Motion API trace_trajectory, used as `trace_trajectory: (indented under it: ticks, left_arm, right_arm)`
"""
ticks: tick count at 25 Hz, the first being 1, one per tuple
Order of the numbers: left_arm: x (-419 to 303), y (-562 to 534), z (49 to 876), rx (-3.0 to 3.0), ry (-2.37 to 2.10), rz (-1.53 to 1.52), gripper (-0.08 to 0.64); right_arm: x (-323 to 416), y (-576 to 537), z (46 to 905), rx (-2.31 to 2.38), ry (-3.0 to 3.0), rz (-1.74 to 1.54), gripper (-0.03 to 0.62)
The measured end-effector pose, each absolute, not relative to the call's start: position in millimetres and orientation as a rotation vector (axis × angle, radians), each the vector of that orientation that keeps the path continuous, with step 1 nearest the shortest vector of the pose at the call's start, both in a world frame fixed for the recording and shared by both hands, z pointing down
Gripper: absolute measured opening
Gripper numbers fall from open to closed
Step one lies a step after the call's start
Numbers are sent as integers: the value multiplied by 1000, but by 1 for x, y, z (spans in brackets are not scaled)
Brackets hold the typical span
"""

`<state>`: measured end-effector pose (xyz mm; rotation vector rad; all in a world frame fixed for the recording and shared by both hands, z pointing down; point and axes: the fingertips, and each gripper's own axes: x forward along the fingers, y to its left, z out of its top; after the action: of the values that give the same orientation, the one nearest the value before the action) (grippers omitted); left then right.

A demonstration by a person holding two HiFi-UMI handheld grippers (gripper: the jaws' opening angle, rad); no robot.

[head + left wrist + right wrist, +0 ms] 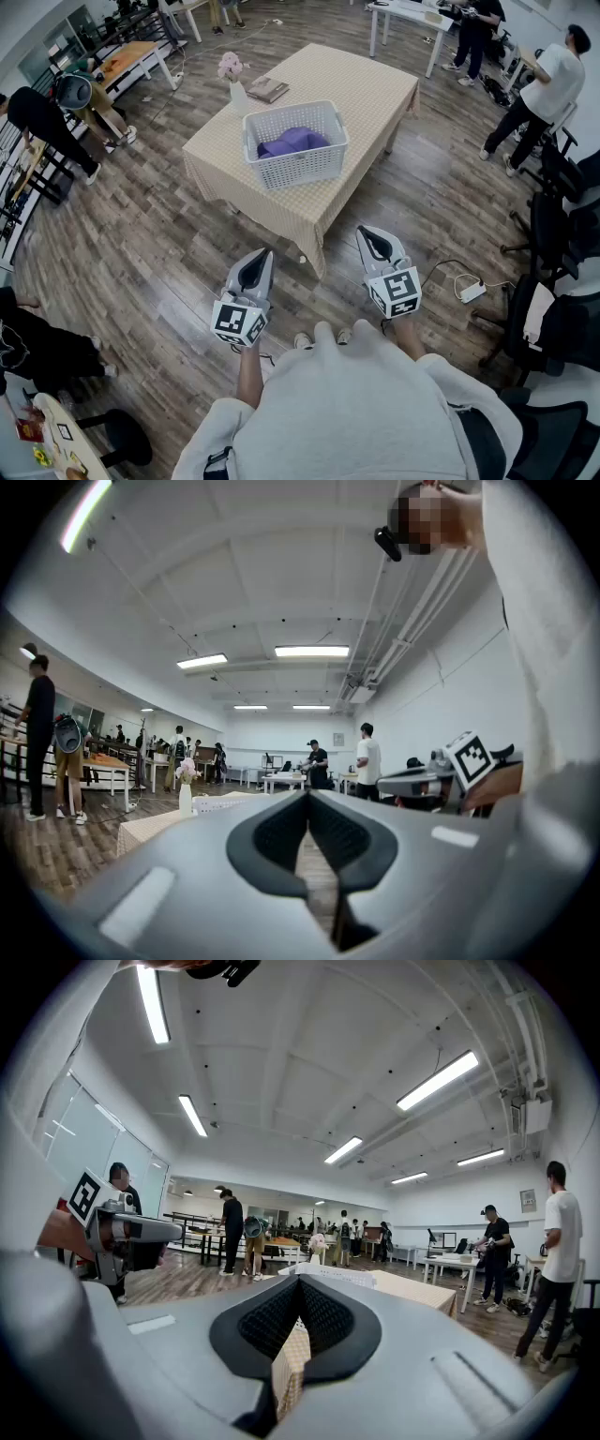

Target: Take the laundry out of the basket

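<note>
A white laundry basket (pixel 295 145) stands on a table with a beige checked cloth (pixel 375 89); purple laundry (pixel 295 141) lies inside it. Both grippers hover over the wooden floor short of the table's near corner, pointing toward it. In the head view, my left gripper (pixel 263 253) is at the left and my right gripper (pixel 366 232) at the right, both shut and empty. The left gripper view shows its own jaws (pixel 307 794) closed, with the basket (pixel 217 802) beyond. In the right gripper view the right gripper (pixel 300 1281) is closed, with the basket (pixel 328 1275) ahead.
A vase of pink flowers (pixel 232 80) and a book (pixel 268 89) sit behind the basket. Office chairs (pixel 553 225) and a power strip (pixel 471 292) are on the right. Several people stand by other tables (pixel 403 14) around the room.
</note>
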<state>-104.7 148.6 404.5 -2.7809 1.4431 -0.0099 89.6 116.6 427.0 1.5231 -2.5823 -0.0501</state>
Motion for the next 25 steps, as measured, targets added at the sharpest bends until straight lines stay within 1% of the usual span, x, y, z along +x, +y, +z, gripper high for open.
trace_trajectory:
  ticks: [10, 25]
  left_arm:
    - [-101, 159, 407, -2796, 1483, 15, 9]
    - [-65, 169, 410, -2758, 1579, -4, 9]
  right_arm:
    - [95, 127, 430, 1503, -2592, -38, -4]
    - [131, 137, 426, 1449, -2729, -7, -3]
